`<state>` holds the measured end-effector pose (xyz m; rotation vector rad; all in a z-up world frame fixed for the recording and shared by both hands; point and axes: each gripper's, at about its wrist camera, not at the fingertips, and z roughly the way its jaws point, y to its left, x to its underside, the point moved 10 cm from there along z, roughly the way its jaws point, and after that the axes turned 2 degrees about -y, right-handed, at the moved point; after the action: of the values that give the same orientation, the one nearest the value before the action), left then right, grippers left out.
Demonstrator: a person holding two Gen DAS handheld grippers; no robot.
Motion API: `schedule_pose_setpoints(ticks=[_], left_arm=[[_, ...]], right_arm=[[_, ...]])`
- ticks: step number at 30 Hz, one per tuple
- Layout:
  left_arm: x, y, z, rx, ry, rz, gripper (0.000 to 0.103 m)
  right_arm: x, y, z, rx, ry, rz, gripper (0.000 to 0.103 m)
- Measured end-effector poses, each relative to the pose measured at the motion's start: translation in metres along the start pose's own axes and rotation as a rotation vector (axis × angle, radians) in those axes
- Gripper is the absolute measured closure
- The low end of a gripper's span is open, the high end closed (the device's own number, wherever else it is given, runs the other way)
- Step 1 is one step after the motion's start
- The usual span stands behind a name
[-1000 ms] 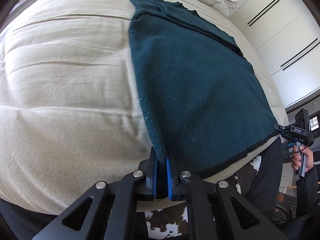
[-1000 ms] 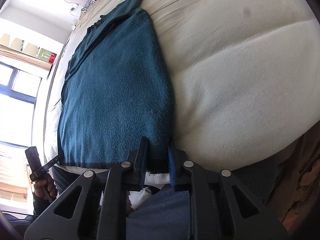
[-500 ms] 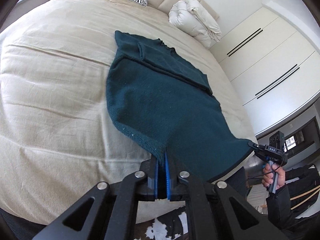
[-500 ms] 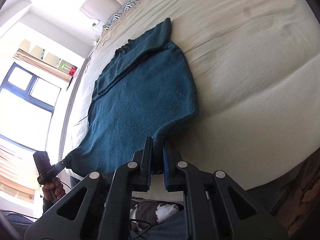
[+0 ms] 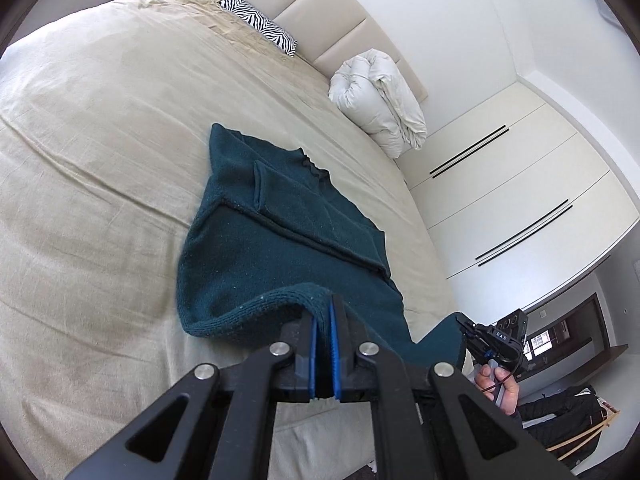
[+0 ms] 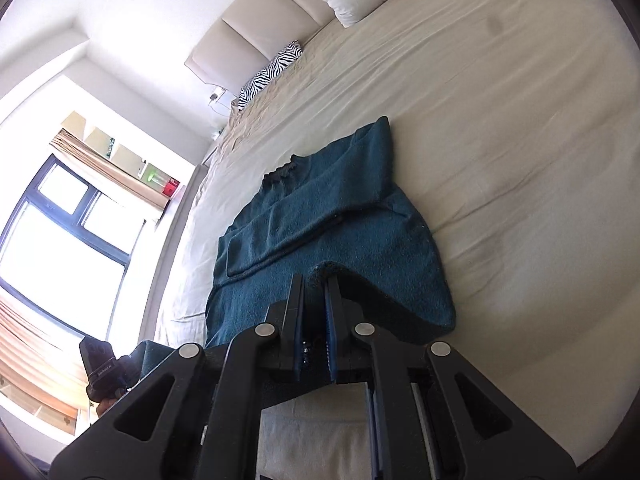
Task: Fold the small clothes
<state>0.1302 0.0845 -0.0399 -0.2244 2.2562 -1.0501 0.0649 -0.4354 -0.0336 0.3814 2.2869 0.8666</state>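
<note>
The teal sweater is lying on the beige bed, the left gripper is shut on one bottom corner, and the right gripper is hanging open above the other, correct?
Not quite. The right gripper is shut on the teal sweater's other bottom corner too, as the right wrist view shows. The rest holds: the left gripper grips its corner, over the beige bed.

Both near hem corners of the teal sweater [image 5: 280,248] have risen off the bed [image 5: 100,160], carried up by the left tongs [image 5: 323,312] and right tongs [image 6: 316,284], the near part now arched
</note>
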Motion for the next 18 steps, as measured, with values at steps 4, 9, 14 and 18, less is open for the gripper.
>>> schedule_pose_setpoints(ticks=[4, 9, 14, 18], left_arm=[[-0.019, 0.004, 0.006, 0.012, -0.023, -0.022, 0.096], [-0.040, 0.009, 0.016, 0.021, -0.045, -0.041, 0.096], [-0.067, 0.013, 0.032, 0.016, -0.068, -0.050, 0.096], [-0.092, 0.015, 0.048, 0.008, -0.078, -0.039, 0.096]], right_arm=[[-0.015, 0.002, 0.007, 0.001, -0.023, 0.000, 0.095], [-0.036, 0.003, 0.020, 0.018, -0.049, -0.017, 0.095], [-0.062, 0.004, 0.041, 0.048, -0.066, -0.047, 0.095], [-0.086, 0.004, 0.063, 0.085, -0.079, -0.079, 0.095]])
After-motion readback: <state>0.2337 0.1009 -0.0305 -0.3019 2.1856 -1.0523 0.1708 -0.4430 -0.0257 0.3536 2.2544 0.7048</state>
